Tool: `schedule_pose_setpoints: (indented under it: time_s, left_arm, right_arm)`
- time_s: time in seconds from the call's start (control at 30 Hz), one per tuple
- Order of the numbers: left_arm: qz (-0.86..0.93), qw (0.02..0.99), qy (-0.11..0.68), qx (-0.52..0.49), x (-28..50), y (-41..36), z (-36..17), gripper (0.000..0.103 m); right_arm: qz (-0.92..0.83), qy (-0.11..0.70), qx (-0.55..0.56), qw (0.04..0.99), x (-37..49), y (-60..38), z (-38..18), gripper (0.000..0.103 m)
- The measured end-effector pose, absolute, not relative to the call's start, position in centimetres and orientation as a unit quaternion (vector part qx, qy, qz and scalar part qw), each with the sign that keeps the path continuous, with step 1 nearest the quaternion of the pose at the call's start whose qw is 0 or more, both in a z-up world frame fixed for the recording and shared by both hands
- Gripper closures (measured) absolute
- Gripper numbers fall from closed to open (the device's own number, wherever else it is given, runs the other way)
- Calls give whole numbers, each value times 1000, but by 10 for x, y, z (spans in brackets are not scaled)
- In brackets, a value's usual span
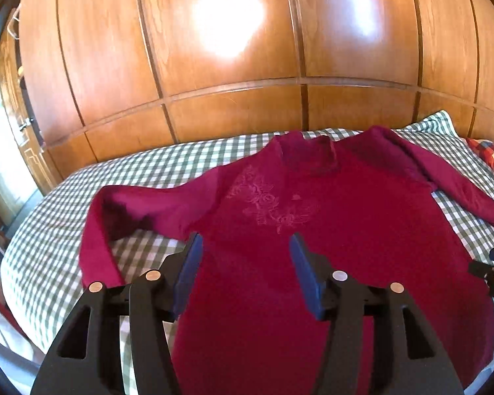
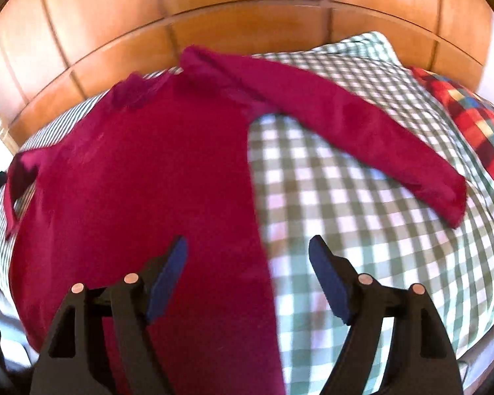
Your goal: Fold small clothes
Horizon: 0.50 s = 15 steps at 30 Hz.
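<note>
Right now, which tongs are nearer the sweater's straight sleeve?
Right. The right tongs hover open at the sweater's side edge, just below that sleeve. The left tongs hang over the chest.

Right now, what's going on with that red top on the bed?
A person holds a gripper in each hand over a magenta long-sleeved top spread flat on the checked bedcover. The left gripper and right gripper are both open, holding nothing. Both sleeves lie spread out; folding has not started.
</note>
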State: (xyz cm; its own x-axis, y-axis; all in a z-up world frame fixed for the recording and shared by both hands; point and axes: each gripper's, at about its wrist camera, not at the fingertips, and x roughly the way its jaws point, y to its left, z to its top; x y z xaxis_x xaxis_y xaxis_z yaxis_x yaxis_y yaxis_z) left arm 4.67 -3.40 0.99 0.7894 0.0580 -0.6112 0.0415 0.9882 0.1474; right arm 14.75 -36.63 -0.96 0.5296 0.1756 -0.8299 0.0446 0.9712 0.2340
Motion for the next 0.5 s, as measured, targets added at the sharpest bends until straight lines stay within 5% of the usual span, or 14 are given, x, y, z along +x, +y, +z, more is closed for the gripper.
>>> schedule_pose_setpoints:
  time_s: [0.5]
  left_arm:
    - [-157, 915, 341, 144, 59, -148, 0, 49]
  right_arm:
    - [-88, 460, 170, 867, 144, -455, -13, 23]
